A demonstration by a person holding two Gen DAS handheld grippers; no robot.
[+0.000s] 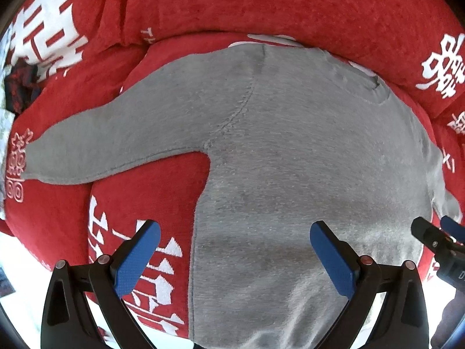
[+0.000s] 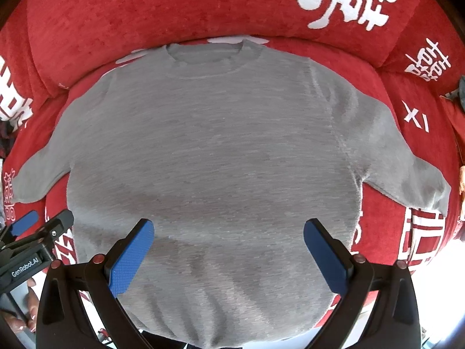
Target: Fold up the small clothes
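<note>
A small grey long-sleeved sweater (image 2: 215,151) lies flat, spread out on a red sofa seat, collar at the far side, both sleeves out to the sides. In the left wrist view the sweater (image 1: 290,160) shows its left sleeve stretched out. My left gripper (image 1: 235,241) is open and empty, above the sweater's lower left edge. My right gripper (image 2: 229,238) is open and empty, above the lower middle of the body. The left gripper (image 2: 37,224) shows at the left of the right wrist view; the right gripper (image 1: 436,232) shows at the right of the left wrist view.
The red sofa (image 2: 145,8) has white characters on its cushions and a back cushion just beyond the collar. A dark patterned cloth (image 1: 20,87) lies at the far left. Bright floor shows below the seat's front edge (image 1: 29,276).
</note>
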